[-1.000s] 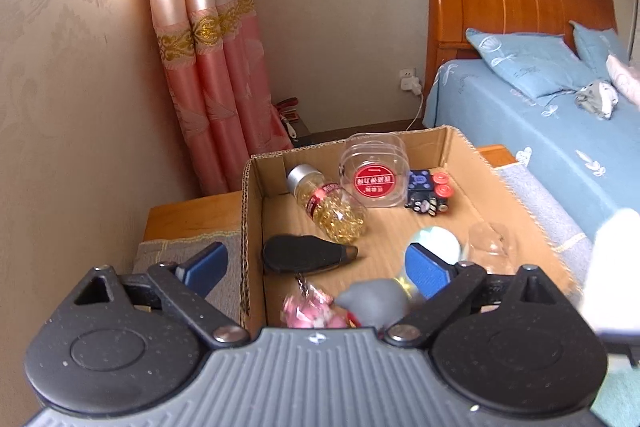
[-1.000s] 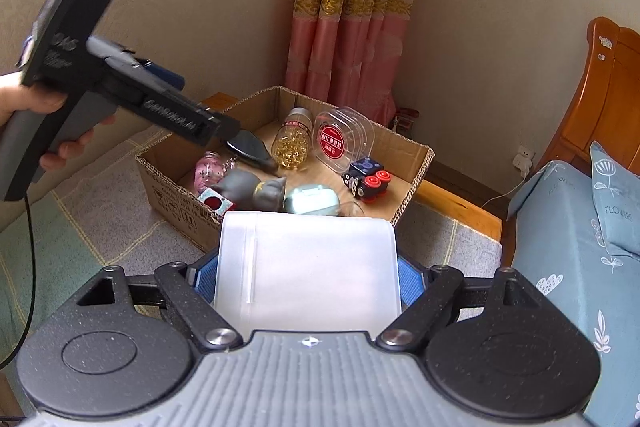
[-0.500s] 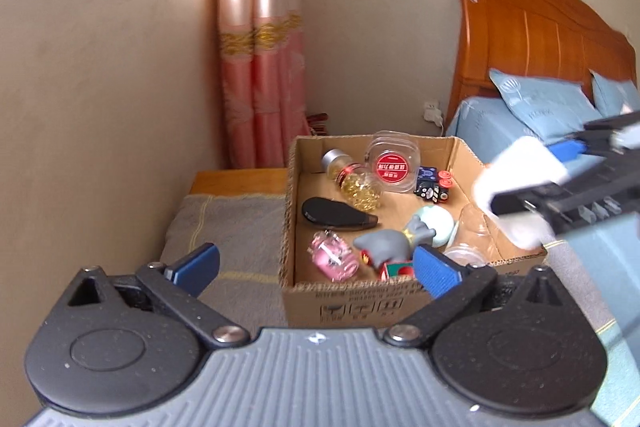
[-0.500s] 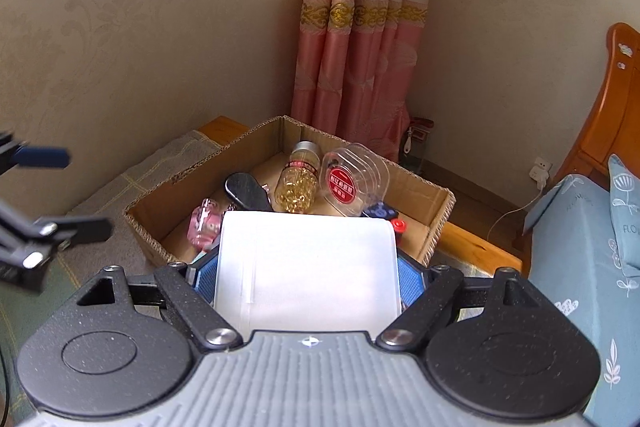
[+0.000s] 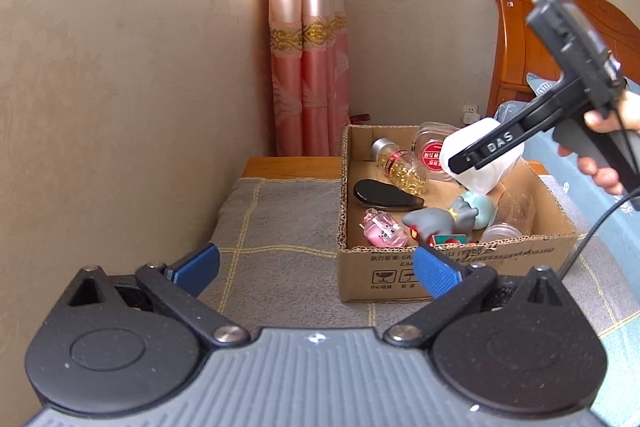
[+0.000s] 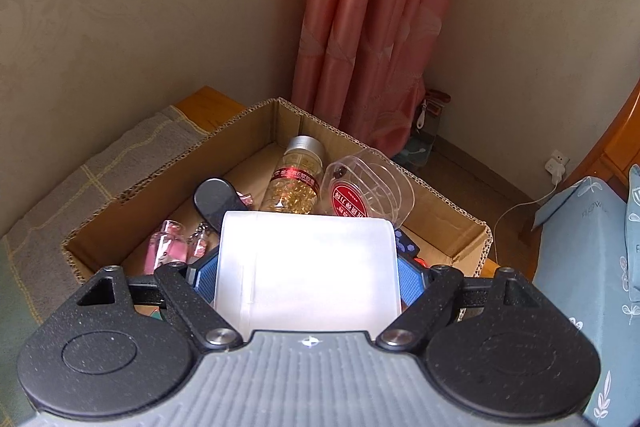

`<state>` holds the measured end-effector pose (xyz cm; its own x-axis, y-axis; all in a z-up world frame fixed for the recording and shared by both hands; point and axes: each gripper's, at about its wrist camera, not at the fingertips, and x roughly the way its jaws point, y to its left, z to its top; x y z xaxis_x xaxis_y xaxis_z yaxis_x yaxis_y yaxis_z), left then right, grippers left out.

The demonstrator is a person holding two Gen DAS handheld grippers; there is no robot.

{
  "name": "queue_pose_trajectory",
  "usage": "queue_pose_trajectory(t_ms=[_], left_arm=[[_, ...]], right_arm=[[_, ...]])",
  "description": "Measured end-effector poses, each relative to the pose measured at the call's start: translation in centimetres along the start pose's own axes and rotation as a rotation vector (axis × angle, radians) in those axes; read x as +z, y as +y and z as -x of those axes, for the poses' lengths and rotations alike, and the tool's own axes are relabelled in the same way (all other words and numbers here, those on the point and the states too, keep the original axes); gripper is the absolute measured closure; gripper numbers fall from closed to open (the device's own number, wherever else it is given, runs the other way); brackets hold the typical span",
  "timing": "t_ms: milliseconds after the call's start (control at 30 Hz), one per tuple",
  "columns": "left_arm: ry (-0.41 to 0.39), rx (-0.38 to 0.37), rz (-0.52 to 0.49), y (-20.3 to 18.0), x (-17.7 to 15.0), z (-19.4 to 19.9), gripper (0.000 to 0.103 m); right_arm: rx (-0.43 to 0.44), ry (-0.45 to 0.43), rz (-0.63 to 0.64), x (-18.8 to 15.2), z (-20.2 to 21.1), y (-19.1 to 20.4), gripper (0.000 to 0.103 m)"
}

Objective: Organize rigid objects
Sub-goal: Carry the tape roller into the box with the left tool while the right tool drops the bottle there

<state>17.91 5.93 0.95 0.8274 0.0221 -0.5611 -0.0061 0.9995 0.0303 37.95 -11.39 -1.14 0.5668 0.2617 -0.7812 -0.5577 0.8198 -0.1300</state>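
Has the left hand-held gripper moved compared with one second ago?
Yes. In its own view the left hand-held gripper has backed away from the cardboard box; its fingertips are now in front of the box, not over it.

White letters "DAS" run along the black arm of the right gripper [image 5: 486, 163]. The cardboard box [image 5: 456, 267] carries printed Chinese characters, "GB" and handling symbols on its near wall, too small to read fully. The clear round container [image 6: 360, 193] has a red label with unreadable Chinese characters.
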Motion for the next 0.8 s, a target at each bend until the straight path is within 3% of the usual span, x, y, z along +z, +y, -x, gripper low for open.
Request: queue_pose_trajectory(t_ms=[133, 200, 433, 800], left_arm=[[-0.007, 0.012, 0.001, 0.2, -0.1, 0.1, 0.001], [-0.009, 0.016, -0.001, 0.1, -0.1, 0.1, 0.001], [-0.014, 0.012, -0.010, -0.2, -0.2, 0.3, 0.001], [0.023, 0.014, 0.040, -0.3, 0.1, 0.9, 0.001]], right_arm=[[0.001, 0.010, -0.004, 0.1, -0.9, -0.1, 0.014], [-0.002, -0.005, -0.018, 0.1, -0.7, -0.2, 0.000], [-0.014, -0.026, -0.021, 0.3, 1.1, 0.1, 0.000], [-0.073, 0.036, -0.108, -2.5, 5.2, 1.5, 0.000]])
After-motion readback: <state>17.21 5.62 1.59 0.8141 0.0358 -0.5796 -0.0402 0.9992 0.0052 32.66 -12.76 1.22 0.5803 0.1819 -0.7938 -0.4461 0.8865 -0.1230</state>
